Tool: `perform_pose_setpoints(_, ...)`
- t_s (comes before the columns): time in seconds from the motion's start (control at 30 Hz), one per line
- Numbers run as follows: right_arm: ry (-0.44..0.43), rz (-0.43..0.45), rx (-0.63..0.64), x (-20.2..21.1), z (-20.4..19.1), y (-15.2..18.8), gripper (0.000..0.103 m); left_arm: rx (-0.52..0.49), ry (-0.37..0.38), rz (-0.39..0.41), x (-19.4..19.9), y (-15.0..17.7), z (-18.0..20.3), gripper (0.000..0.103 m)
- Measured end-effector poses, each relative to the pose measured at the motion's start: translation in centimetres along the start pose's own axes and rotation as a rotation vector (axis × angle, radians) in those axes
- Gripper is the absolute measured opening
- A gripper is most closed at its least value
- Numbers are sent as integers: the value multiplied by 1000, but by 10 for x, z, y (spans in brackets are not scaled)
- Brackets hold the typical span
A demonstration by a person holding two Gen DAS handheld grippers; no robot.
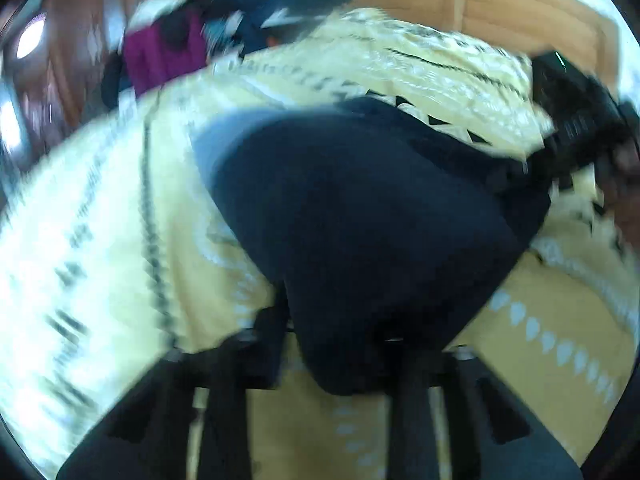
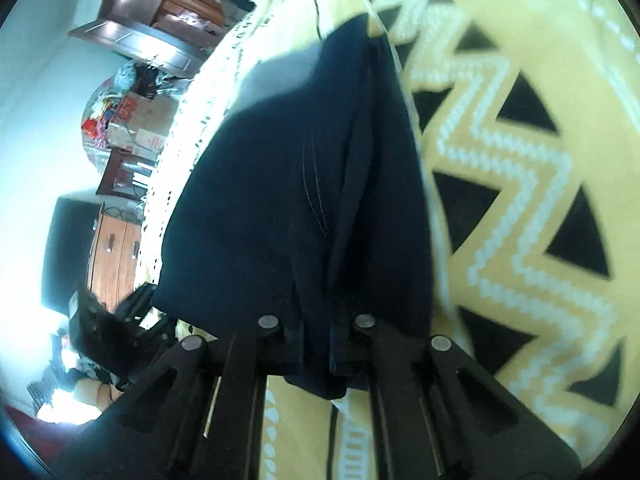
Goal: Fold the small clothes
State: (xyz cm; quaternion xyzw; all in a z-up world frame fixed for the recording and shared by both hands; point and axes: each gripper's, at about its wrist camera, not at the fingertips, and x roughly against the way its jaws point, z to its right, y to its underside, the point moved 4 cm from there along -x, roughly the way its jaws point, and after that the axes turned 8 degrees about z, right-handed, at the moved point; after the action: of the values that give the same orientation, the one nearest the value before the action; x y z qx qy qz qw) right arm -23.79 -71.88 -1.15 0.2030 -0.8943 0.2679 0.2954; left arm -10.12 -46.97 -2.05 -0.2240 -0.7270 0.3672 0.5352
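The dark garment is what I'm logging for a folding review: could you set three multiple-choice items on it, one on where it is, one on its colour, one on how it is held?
1. Where is the dark garment?
A. Over a yellow patterned blanket
B. In a drawer
C. On a bare wooden floor

2. What colour is it?
A. Red
B. Navy, near black
C. White

3. How is it held?
A. Lying untouched
B. By one gripper only
C. By both grippers

Answers:
1 A: the yellow patterned blanket with zigzags and black triangles spreads under and around it.
2 B: the cloth reads very dark blue in both wrist views.
3 C: its edge sits between the fingers of the left gripper and of the right gripper.
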Motion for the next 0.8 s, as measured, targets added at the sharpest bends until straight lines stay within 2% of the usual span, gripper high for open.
perform_pose_setpoints(0.07,26,-22,-7,-5,12,1,6,-143,-3,-5,12,0,9,21)
perform_pose_setpoints(0.1,35,-30,-3,-9,15,1,6,-193,34,-51,9,8,14,21)
perform_pose_setpoints(0.13,37,-31,-4,-11,20,3,6,-234,62,-106,2,18,19,21)
perform_pose_setpoints(0.17,38,-28,-8,-14,21,4,5,-271,72,-128,-5,27,23,21)
perform_pose_setpoints(0.2,39,-21,-14,-15,22,5,5,-286,75,-116,-7,33,25,21)
perform_pose_setpoints(0.3,40,4,-6,-3,16,5,6,-191,109,-91,6,24,15,23)
perform_pose_setpoints(0.4,40,19,27,11,10,1,6,-75,140,27,45,6,7,23)
perform_pose_setpoints(0.47,45,5,35,8,12,1,6,-36,118,108,65,-4,1,23)
perform_pose_setpoints(0.53,53,-15,14,-2,22,4,6,0,101,160,64,-16,-7,23)
perform_pose_setpoints(0.63,72,-1,-3,-6,29,5,6,-26,136,104,30,-15,6,20)
perform_pose_setpoints(0.7,82,7,2,-3,31,3,5,-111,210,-44,-4,9,28,26)
perform_pose_setpoints(0.73,79,6,5,-2,30,2,5,-178,205,-42,-6,18,38,28)
perform_pose_setpoints(0.8,84,2,25,-1,28,2,6,-207,231,-44,3,21,44,31)
